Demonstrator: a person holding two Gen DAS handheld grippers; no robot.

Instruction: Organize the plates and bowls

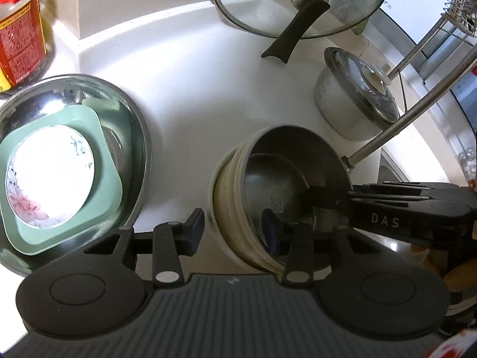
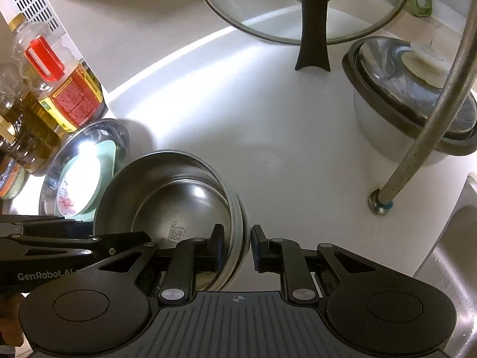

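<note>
A nested stack of bowls (image 1: 268,179), steel inside and cream-coloured outside, stands tilted at the middle of the white counter. My left gripper (image 1: 235,229) straddles its near wall, one finger outside (image 1: 196,226) and one inside. The outer pad stands a little off the wall, so the gripper is open. My right gripper (image 2: 238,247) is shut on the stack's rim (image 2: 238,223), also with one finger inside the steel bowl (image 2: 179,205); it reaches in from the right in the left wrist view (image 1: 325,200). To the left, a big steel basin (image 1: 134,137) holds a green square plate (image 1: 104,161) with a white flowered plate (image 1: 50,176) on it.
A glass lid with a black handle (image 1: 298,0) leans at the back wall. A lidded steel pot (image 1: 354,101) and a bent tap pipe (image 1: 411,113) stand at the right, with the sink (image 2: 453,253) beyond. Oil bottles (image 2: 68,89) crowd the left; a dish rack (image 1: 459,0) hangs top right.
</note>
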